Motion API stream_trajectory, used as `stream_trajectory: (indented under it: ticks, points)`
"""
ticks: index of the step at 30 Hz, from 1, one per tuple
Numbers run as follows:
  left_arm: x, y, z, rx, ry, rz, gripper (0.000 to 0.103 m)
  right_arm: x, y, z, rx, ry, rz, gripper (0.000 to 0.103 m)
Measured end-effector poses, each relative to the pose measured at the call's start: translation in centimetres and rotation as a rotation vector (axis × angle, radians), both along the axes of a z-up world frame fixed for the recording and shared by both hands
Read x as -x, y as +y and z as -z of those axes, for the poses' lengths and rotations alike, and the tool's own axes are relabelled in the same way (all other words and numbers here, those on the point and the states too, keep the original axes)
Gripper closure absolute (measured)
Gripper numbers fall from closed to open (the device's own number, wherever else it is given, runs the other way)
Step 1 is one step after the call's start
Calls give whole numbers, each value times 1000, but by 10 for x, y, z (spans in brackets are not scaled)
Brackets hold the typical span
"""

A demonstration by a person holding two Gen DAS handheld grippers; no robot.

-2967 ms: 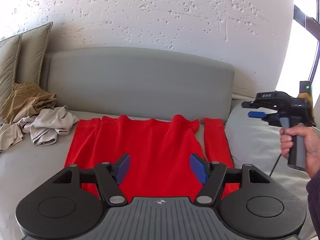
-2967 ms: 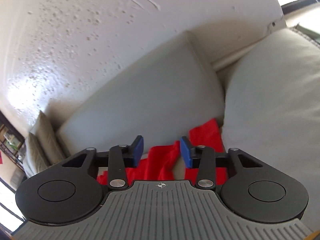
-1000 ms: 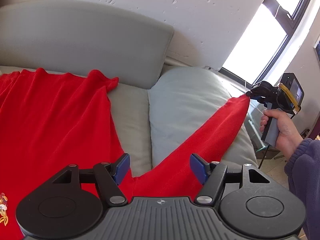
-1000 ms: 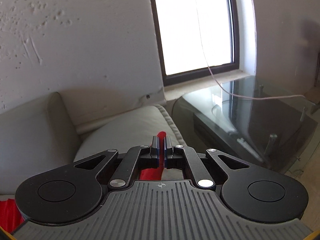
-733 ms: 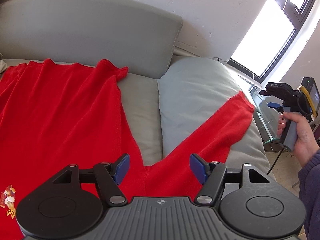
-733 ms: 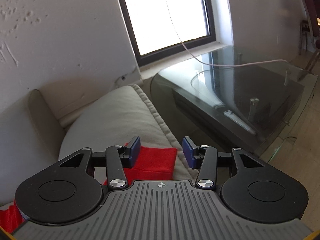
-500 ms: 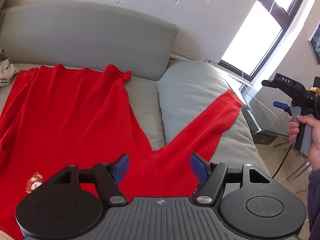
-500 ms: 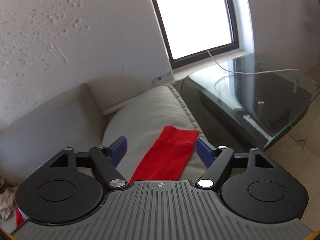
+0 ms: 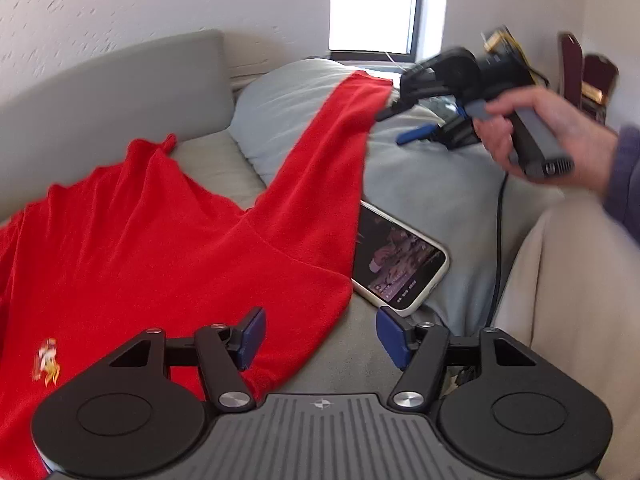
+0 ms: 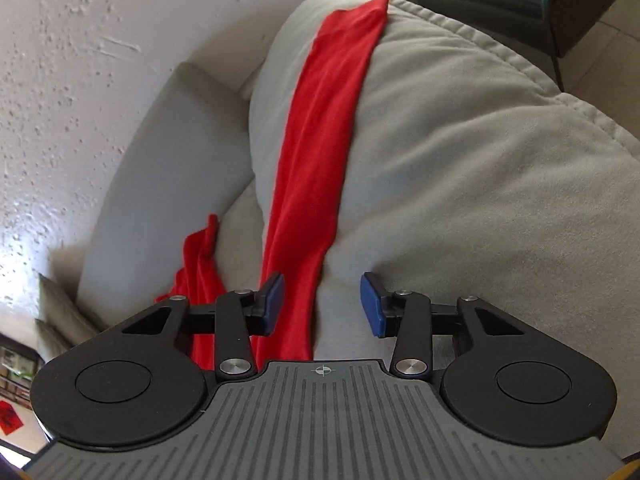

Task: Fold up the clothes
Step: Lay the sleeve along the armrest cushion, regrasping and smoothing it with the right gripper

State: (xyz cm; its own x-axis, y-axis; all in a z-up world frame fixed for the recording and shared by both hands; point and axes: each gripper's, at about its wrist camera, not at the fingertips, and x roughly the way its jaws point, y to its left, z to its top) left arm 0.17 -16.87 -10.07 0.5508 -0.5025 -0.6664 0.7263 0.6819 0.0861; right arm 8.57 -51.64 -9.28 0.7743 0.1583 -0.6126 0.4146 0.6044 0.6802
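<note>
**Item: long-sleeved red knit garment with a small embroidered chest emblem** [image 9: 168, 248]
Location: spread over the grey upholstered sofa seat [image 9: 216, 164]. One sleeve [image 10: 320, 140] runs up and across the pale grey padded sofa arm [image 10: 460, 168], its cuff near the top of that arm.

**Change noted:** one second ago the right gripper [image 10: 322, 306] was clamped on the cuff and drew the sleeve out straight. It has since let go. Its blue pads now stand wide apart and hold nothing, and it sits low beside the sleeve's near end. The left gripper [image 9: 318, 334] has stayed wide and empty. It now hangs over the garment's lower right edge instead of the armpit.

**Bearing on task:** the sleeve is laid out at full length and nothing holds it. By judgement, this is flattening done ahead of a fold, and no fold across the body shows.

**Condition of garment:**
- The body lies mostly flat, front side up, with soft ridges running lengthwise.
- The far edge is bunched against the sofa back.
- The sleeve is smooth, with slight creases.
- The emblem [image 9: 47, 366] sits lower left in the left wrist view.

**Adjacent:** a white-cased smartphone with its screen lit [image 9: 400, 266] lies beside the sleeve, its left edge tucked under the cloth. The person's hand [image 9: 532, 132] grips the right handle; that view is blurred.
</note>
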Motion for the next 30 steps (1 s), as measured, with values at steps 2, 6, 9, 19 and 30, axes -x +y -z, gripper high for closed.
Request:
stream_trajectory:
  ticks: [2, 6, 9, 19, 30]
  points:
    - [1, -17, 13, -78, -37, 24, 49, -2, -2, -2, 14, -15, -3, 64]
    - [-10, -35, 26, -159, -64, 5, 53, -12, -4, -5, 80, -4, -26, 68]
    - [-15, -44, 28, -192, -110, -9, 59, -21, -12, -6, 109, 4, 6, 76]
    - [-28, -40, 23, -150, -60, -8, 99, -50, -46, 15, -72, -84, 62, 80]
    - [-47, -12, 6, 22, 109, -31, 102, -26, -53, -9, -11, -186, 209, 102]
